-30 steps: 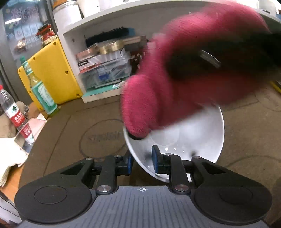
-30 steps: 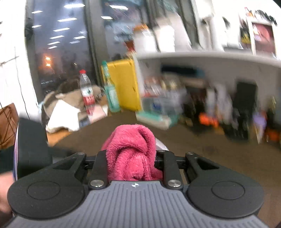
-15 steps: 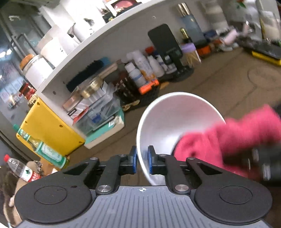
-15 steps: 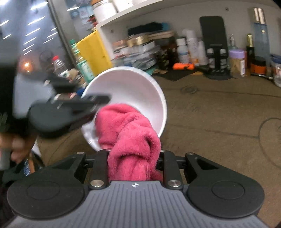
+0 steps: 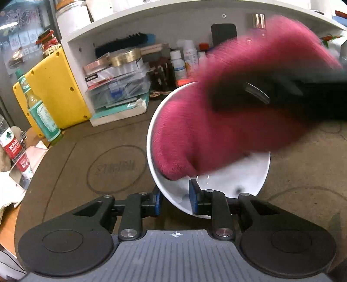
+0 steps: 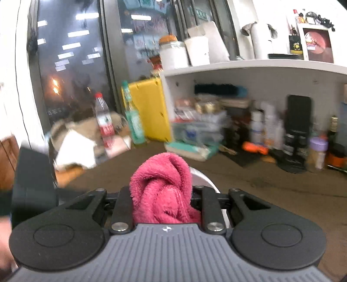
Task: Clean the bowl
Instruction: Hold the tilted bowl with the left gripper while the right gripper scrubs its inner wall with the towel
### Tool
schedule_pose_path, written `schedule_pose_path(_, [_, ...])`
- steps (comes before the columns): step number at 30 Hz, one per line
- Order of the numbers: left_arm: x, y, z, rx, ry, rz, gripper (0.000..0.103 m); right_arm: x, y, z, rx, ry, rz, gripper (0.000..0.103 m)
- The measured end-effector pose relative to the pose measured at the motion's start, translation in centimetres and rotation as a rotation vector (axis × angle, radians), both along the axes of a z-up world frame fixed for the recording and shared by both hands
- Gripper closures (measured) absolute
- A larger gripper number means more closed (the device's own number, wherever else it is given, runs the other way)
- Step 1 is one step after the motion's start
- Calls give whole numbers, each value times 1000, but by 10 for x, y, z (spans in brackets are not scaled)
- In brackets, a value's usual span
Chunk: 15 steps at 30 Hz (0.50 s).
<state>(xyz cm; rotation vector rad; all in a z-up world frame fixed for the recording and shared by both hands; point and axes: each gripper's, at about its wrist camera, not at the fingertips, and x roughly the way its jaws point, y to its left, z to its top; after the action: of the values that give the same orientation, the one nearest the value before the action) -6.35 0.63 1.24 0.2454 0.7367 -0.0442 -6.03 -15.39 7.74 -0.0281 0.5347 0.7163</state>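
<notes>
A white bowl (image 5: 238,180) is held tilted above the brown table. Its near rim sits between the blue pads of my left gripper (image 5: 175,201), whose jaws are opening a little while both pads still touch the bowl wall. A dark pink terry cloth (image 5: 216,130) covers the upper part of the bowl's inside, blurred by motion. The black body behind it is my right gripper (image 5: 249,97). In the right wrist view that gripper (image 6: 162,201) is shut on the bunched cloth (image 6: 161,184), and only a sliver of the bowl (image 6: 200,177) shows behind it.
A white shelf (image 5: 151,19) at the table's back holds boxes, jars and small bottles. Left of it stand a yellow case (image 5: 54,91), a green bottle (image 5: 41,112) and a water bottle (image 5: 10,143). Crumpled white paper (image 6: 73,149) lies at the left edge.
The cloth has swept from the bowl's lower right up across its inside. The bowl has tipped back flatter in the left gripper, whose pads stand wider apart. The right view swung from the bowl toward the shelf.
</notes>
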Motion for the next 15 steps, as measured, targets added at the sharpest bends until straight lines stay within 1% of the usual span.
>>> schedule_pose_path(2, [4,-1,-1,21,-8,-16,79,0,-11,-25,-72,60,-32,79])
schedule_pose_path(3, [6,-1,-1,28,-12,-24,79,2,-17,-34,-61,92,-39,78])
schedule_pose_path(5, [10,-4,4,46,-19,-44,79,5,-24,-41,-16,134,-48,78])
schedule_pose_path(6, [12,-6,7,62,-27,-54,79,5,-24,-43,-16,128,-54,78])
schedule_pose_path(8, [20,-13,19,132,-63,-64,79,6,-26,-44,-10,124,-61,78])
schedule_pose_path(11, [34,-22,38,195,-99,-89,79,6,-27,-43,-7,120,-71,78])
schedule_pose_path(12, [37,-26,41,215,-102,-99,81,7,-28,-43,-3,122,-77,78])
schedule_pose_path(13, [38,-33,42,237,-102,-112,92,9,-30,-44,7,131,-86,78])
schedule_pose_path(14, [41,-39,40,261,-95,-132,96,12,-31,-44,18,141,-95,78])
schedule_pose_path(15, [35,-43,38,287,-100,-137,96,16,-32,-43,28,150,-107,78])
